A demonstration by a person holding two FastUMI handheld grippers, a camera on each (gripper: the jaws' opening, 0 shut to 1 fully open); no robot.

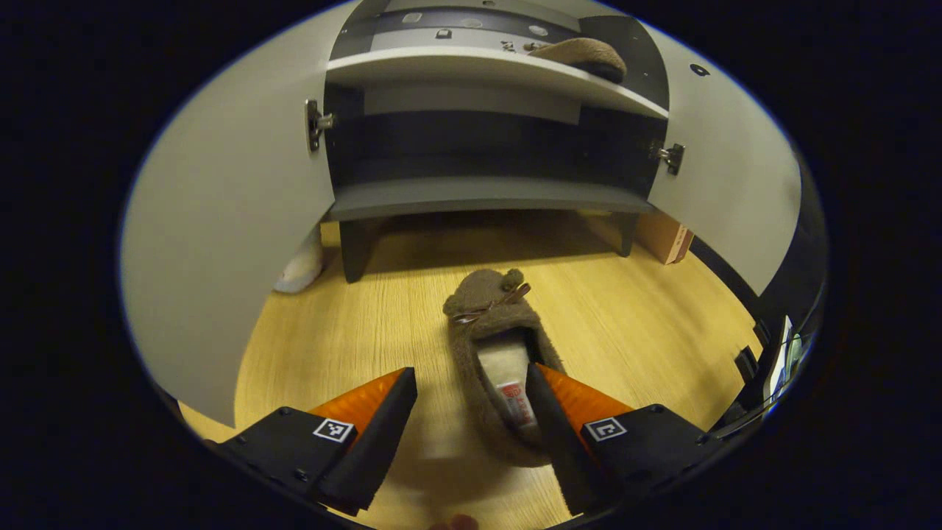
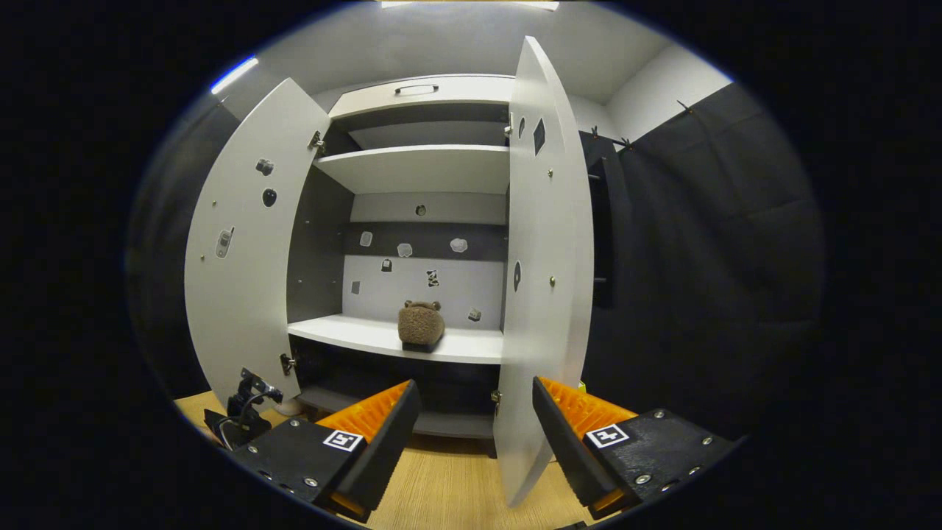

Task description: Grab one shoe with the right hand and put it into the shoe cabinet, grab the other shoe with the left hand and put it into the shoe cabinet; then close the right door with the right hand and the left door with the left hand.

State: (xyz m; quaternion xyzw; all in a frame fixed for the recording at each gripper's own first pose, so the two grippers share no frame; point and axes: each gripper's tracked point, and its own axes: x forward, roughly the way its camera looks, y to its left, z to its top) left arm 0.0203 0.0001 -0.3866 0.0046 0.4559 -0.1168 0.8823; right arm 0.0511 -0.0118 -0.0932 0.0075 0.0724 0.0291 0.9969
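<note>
A brown fuzzy slipper (image 1: 489,324) lies on the wooden floor, toe toward the shoe cabinet (image 1: 478,195). My left gripper (image 1: 469,372) is open just above its heel end; one finger (image 1: 548,412) overlaps the slipper's opening and the other stands left of it, over the floor. A second brown slipper (image 1: 585,55) sits on the white middle shelf, also seen in the right gripper view as slipper (image 2: 421,324). My right gripper (image 2: 475,384) is open and holds nothing, facing the cabinet (image 2: 419,169). Both doors stand open: left door (image 2: 246,258), right door (image 2: 548,258).
A cardboard box (image 1: 666,235) stands on the floor right of the cabinet. A pale object (image 1: 302,269) lies by the cabinet's left leg. The right door's edge hangs close in front of my right gripper. A dark device with a cable (image 2: 246,412) sits low at left.
</note>
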